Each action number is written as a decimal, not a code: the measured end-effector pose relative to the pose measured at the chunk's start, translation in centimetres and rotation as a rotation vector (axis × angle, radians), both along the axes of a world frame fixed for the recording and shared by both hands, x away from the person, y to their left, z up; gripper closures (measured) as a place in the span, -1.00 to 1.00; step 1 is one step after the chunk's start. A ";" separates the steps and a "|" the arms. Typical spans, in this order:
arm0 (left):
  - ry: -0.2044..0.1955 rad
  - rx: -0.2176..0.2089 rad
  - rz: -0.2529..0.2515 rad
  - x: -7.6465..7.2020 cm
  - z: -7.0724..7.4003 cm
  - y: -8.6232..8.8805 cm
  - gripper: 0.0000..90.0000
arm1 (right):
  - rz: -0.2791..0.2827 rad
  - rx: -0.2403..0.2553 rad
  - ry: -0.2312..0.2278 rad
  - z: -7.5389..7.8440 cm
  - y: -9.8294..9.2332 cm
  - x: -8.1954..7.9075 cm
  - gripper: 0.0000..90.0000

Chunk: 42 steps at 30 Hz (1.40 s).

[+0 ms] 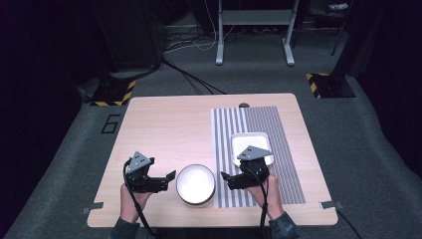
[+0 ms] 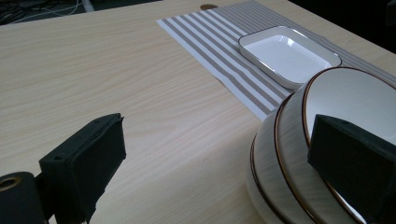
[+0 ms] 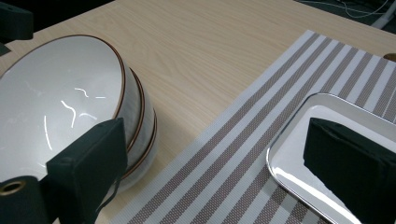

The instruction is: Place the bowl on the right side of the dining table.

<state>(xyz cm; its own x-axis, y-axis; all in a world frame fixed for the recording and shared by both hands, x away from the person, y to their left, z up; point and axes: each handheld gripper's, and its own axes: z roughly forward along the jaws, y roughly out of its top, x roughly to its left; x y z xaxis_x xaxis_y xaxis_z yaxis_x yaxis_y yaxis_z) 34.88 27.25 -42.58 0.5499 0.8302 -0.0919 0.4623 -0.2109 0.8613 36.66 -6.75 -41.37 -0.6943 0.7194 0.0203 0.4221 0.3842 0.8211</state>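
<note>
The stack of bowls point(image 1: 195, 184) sits near the front edge of the table point(image 1: 164, 129), just left of the striped mat point(image 1: 259, 149) — right between the two grippers. The left gripper point(image 1: 169, 180) hovers just beside the stack's left side and the right gripper point(image 1: 226, 178) just beside its right side, both with jaws spread wide and gripping nothing. Behind the right gripper a white rectangular tray point(image 1: 249, 142) lies on the mat.

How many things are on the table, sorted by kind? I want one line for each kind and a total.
Bowls, nested in one stack: 3
Square white tray: 1
Striped placemat: 1
Claws, left claw and right claw, both open: 2
Total: 7
</note>
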 end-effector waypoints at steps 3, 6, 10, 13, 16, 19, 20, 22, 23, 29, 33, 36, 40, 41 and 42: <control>-0.002 -0.003 -0.014 0.0 0.1 -0.4 -0.92 | 0.017 -0.002 0.000 0.2 0.5 0.0 -0.88; -0.005 -0.001 -0.030 0.0 0.2 -0.8 -0.92 | 0.028 -0.003 0.004 0.3 1.0 0.1 -0.88; -0.003 -0.020 -0.043 0.2 0.0 -1.4 -0.92 | 0.047 0.000 0.010 0.1 1.7 0.2 -0.88; -0.001 -0.019 -0.057 0.2 -0.1 -1.9 -0.92 | 0.060 0.000 0.021 -0.2 2.3 0.4 -0.88; 0.002 -0.014 -0.075 0.2 -0.2 -2.3 -0.92 | 0.074 0.001 0.030 -0.4 2.8 0.5 -0.87; 0.004 -0.016 -0.085 0.3 -0.3 -2.6 -0.92 | 0.085 0.000 0.038 -0.6 3.4 0.6 -0.87; 0.004 -0.014 -0.088 0.3 -0.4 -2.7 -0.92 | 0.088 0.000 0.039 -0.7 3.6 0.6 -0.87; 0.007 -0.016 -0.092 0.2 -0.5 -2.8 -0.92 | 0.093 0.003 0.043 -0.8 3.9 0.6 -0.86; 0.010 -0.017 -0.094 0.2 -0.6 -2.8 -0.91 | 0.096 0.004 0.044 -0.8 4.0 0.6 -0.86; 0.034 -0.022 -0.100 0.4 -1.4 -3.2 -0.91 | 0.106 0.003 0.055 -1.3 4.4 0.6 -0.84; 0.044 -0.017 -0.107 0.4 -1.8 -3.4 -0.91 | 0.105 0.000 0.064 -1.7 4.6 0.6 -0.83; 0.054 -0.017 -0.106 0.5 -2.2 -3.5 -0.91 | 0.104 -0.005 0.078 -2.0 4.7 0.6 -0.82; 0.061 -0.018 -0.109 0.5 -2.6 -3.7 -0.90 | 0.106 -0.011 0.078 -2.4 4.9 0.6 -0.78; 0.063 -0.017 -0.115 0.5 -2.8 -3.7 -0.90 | 0.104 -0.010 0.078 -2.5 5.0 0.6 -0.77; 0.068 -0.021 -0.116 0.5 -2.9 -3.8 -0.90 | 0.105 -0.014 0.079 -2.7 5.1 0.7 -0.77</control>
<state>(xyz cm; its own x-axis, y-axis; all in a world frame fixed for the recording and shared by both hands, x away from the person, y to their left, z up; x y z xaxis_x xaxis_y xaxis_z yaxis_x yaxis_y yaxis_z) 35.39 23.48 -45.49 0.6337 0.7592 -0.1483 0.4931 -0.2486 0.8337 37.32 -1.67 -44.05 -0.7625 0.6434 0.0683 0.4421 0.4411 0.7810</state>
